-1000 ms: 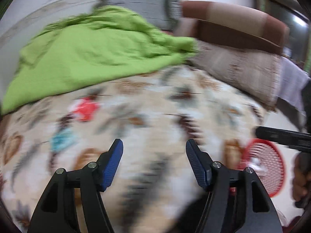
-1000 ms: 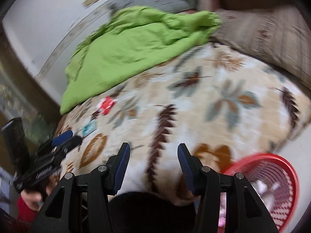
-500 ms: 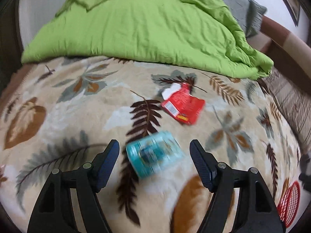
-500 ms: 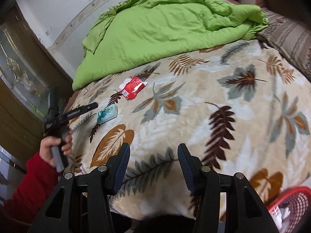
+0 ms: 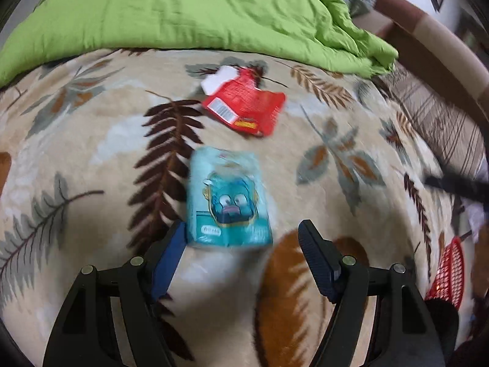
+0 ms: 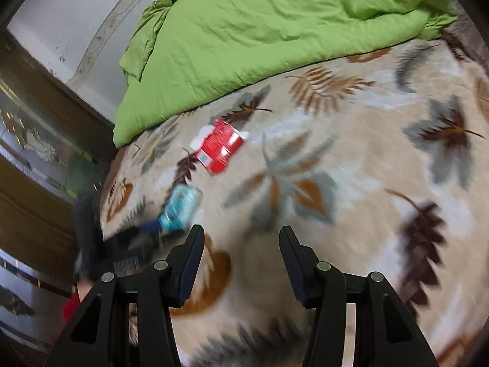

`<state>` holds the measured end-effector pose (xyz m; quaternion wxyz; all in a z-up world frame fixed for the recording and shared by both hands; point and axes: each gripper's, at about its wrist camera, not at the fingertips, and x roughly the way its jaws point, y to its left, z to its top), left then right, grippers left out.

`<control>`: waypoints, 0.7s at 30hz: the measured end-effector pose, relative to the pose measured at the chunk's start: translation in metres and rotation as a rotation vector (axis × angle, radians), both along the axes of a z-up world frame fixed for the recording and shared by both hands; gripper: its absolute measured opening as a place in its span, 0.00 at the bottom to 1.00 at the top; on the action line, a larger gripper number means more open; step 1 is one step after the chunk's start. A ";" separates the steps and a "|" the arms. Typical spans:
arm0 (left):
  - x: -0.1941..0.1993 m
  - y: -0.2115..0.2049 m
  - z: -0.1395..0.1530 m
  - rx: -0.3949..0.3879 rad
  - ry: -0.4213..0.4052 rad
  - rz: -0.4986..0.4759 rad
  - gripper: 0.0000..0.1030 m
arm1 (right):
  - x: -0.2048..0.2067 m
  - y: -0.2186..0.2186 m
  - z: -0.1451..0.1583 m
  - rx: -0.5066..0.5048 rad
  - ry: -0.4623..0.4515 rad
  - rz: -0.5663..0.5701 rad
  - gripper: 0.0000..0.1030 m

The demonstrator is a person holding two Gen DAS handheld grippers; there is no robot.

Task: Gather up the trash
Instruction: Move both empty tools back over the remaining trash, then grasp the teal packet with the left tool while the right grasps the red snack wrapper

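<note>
- Left wrist view: the left gripper [image 5: 243, 238] has its jaws spread wide, low over a beige plush blanket printed with brown and grey leaves [image 5: 91, 140].
- A flat teal snack packet with a cartoon face [image 5: 227, 197] lies on the blanket between the fingertips; its near-left corner is just beside the left blue pad [image 5: 171, 257], though blur keeps me from telling whether they touch.
- Beyond it, apart, lies a torn red foil wrapper with a white barcode patch [image 5: 244, 107].
- A crumpled lime-green quilt [image 5: 183, 9] covers the far part of the bed.
- A red mesh basket [image 5: 447, 272] is cut off at the right edge, and the dark bar above it is too smeared to identify.
- Right wrist view: the right gripper [image 6: 241, 244] is also spread, with nothing between its jaws, above the blanket.
- The teal packet [image 6: 180, 206] shows to the left, blurred, with the left gripper's dark shape [image 6: 134, 241] smeared at its near end.
- The red wrapper [image 6: 221, 146] lies further off, near the quilt's edge [image 6: 275, 30].
</note>
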<state>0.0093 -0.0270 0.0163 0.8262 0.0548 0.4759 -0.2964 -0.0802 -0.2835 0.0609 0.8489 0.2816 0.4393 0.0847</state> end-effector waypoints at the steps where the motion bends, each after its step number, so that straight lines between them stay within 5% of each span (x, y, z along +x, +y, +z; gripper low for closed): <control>1: -0.002 -0.003 0.000 0.022 -0.018 0.010 0.72 | 0.013 0.003 -0.002 0.008 0.007 -0.001 0.53; 7: 0.024 -0.013 -0.009 0.108 -0.029 0.143 0.71 | 0.076 0.016 -0.015 0.093 0.034 -0.020 0.53; 9: 0.028 -0.018 -0.010 0.143 -0.059 0.167 0.63 | 0.092 0.021 -0.020 0.090 0.049 -0.016 0.53; 11: 0.026 -0.018 -0.009 0.173 -0.095 0.193 0.44 | 0.103 0.024 -0.024 0.091 0.058 -0.023 0.53; 14: 0.022 -0.003 -0.004 0.130 -0.092 0.232 0.36 | 0.123 0.028 -0.036 0.100 0.078 -0.025 0.53; 21: 0.012 0.037 0.009 0.088 -0.115 0.369 0.36 | 0.164 0.044 -0.070 0.118 0.134 -0.053 0.53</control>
